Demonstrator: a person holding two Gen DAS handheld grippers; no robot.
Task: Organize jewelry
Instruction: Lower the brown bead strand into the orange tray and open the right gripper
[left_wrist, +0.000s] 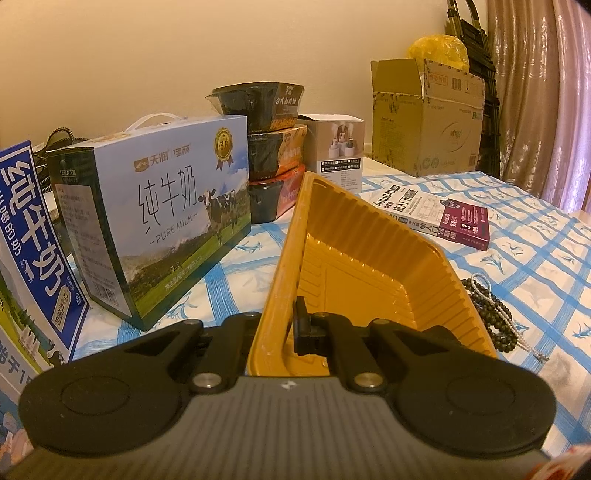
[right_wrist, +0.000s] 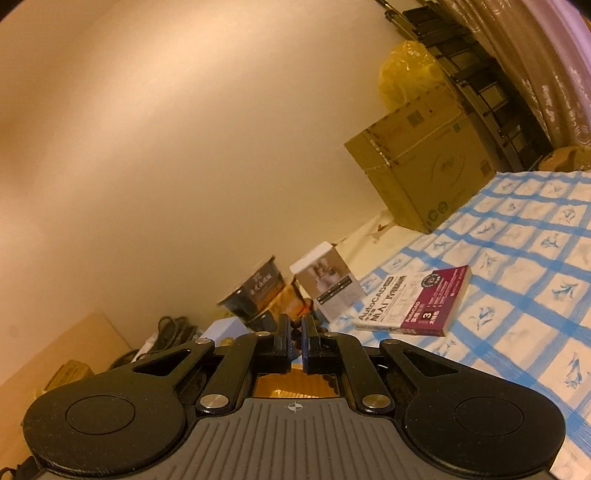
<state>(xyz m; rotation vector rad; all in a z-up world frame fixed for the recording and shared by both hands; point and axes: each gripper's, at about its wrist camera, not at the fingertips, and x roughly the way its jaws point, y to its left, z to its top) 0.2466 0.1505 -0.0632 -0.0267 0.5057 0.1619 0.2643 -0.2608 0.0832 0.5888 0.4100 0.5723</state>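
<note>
A yellow plastic tray (left_wrist: 369, 258) is tipped up off the blue-checked cloth. My left gripper (left_wrist: 283, 325) is shut on its near rim, with one finger inside the tray and the other hidden behind the wall. The tray is empty. Just right of it on the cloth lie a dark bead strand (left_wrist: 495, 314) and a thin white bead strand (left_wrist: 517, 325). My right gripper (right_wrist: 294, 326) is raised, rolled and shut. A few small dark beads (right_wrist: 294, 324) show pinched at its tips; the rest of that piece is hidden. A bit of the yellow tray (right_wrist: 291, 384) shows under the right fingers.
Two milk cartons (left_wrist: 162, 214) stand at the left, with stacked noodle bowls (left_wrist: 273, 147) and a small white box (left_wrist: 340, 151) behind the tray. A book (left_wrist: 443, 218) lies on the cloth to the right. A cardboard box (left_wrist: 424, 118) and a curtain (left_wrist: 546, 92) stand at the far right.
</note>
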